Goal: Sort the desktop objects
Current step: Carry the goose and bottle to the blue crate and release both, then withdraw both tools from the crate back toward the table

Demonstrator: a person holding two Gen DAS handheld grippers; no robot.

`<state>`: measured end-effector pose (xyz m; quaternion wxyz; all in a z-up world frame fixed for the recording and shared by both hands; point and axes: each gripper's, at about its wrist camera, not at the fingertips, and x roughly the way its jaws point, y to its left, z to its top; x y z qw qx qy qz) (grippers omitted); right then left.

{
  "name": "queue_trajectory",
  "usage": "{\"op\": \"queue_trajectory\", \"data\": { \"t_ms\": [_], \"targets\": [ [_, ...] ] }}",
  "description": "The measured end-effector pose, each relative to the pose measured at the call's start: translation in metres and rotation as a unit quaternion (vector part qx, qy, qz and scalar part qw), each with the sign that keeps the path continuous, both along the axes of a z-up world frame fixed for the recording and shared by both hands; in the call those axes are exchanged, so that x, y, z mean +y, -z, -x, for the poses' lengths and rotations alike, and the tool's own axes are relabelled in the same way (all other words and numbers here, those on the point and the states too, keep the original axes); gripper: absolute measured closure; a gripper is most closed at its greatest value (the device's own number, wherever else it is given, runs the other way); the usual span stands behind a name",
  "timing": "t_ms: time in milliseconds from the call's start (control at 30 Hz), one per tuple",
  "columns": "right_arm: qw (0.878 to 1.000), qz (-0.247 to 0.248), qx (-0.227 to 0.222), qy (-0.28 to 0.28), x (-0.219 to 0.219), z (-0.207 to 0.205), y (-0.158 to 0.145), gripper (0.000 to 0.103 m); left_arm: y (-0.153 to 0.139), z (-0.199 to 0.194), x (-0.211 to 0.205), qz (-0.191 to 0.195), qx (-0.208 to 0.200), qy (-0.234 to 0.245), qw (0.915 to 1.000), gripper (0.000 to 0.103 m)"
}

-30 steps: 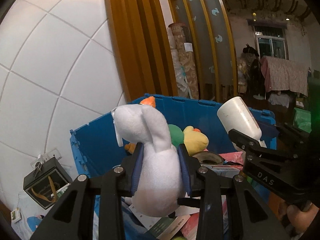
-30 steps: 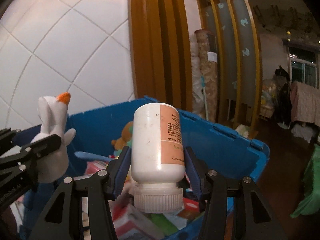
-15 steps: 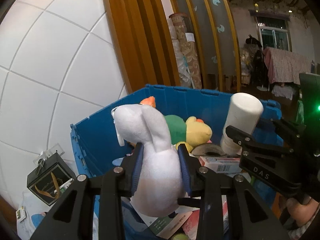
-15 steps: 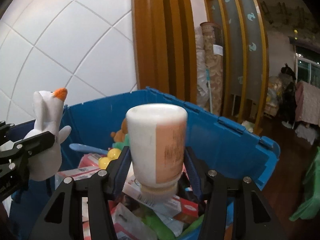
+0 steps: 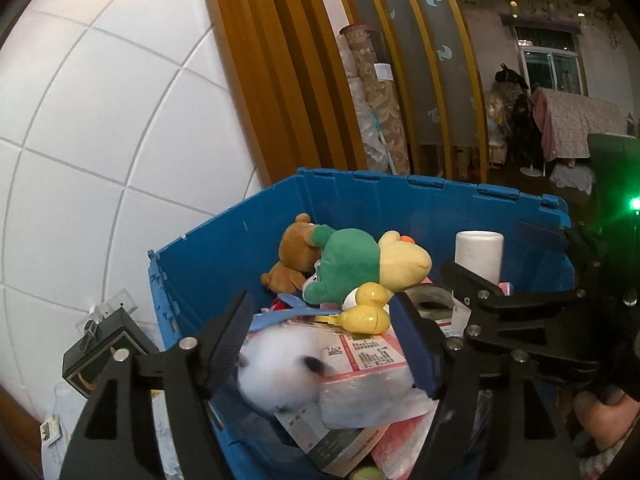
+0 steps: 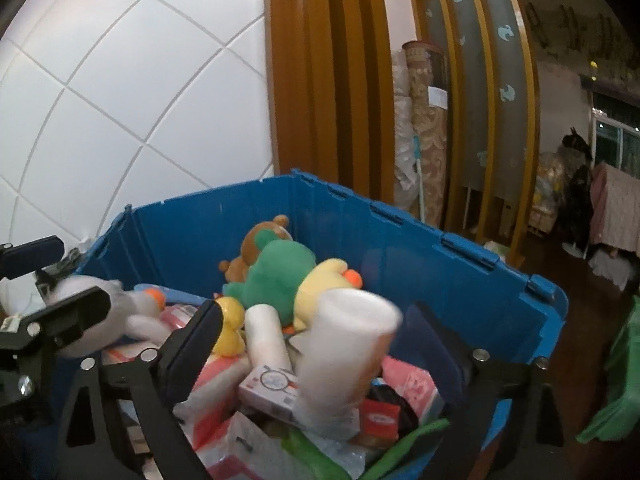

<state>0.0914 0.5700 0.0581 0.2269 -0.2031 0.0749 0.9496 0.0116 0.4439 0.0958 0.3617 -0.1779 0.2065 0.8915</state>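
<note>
The blue crate (image 6: 424, 264) is where the desk things are gathered, and it is already full of toys and packets. The left gripper (image 5: 328, 340) is opening above it, and the white goose toy (image 5: 284, 376) lies blurred between its spread fingers, touching neither. The right gripper (image 6: 320, 344) is opening too; the white bottle (image 6: 344, 356) stands loose between its fingers, I think released so it lands on the pile.
</note>
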Motion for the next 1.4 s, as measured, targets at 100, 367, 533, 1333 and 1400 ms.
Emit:
{"op": "queue_trajectory", "data": {
  "t_ms": [100,367,533,1333,1400],
  "targets": [
    [1.000,0.008,0.005,-0.001,0.002,-0.001,-0.001,0.000,-0.001,0.001,-0.003,-0.007,-0.001,-0.002,1.0000,0.033],
    [1.000,0.002,0.001,0.009,-0.001,-0.010,-0.006,0.000,-0.005,0.002,-0.020,-0.043,-0.015,-0.011,0.9989,0.033],
    [1.000,-0.010,0.002,0.015,-0.013,-0.018,-0.016,0.000,-0.014,-0.001,-0.044,-0.081,-0.011,-0.014,0.9966,0.033],
    [0.986,-0.089,0.104,-0.095,-0.207,-0.023,-0.103,0.000,-0.003,0.057,-0.257,-0.124,-0.036,-0.150,0.9801,0.033],
    [0.984,-0.092,0.104,-0.111,-0.227,-0.016,-0.105,0.000,0.002,0.065,-0.276,-0.122,-0.044,-0.166,0.9775,0.033]
  ]
}}
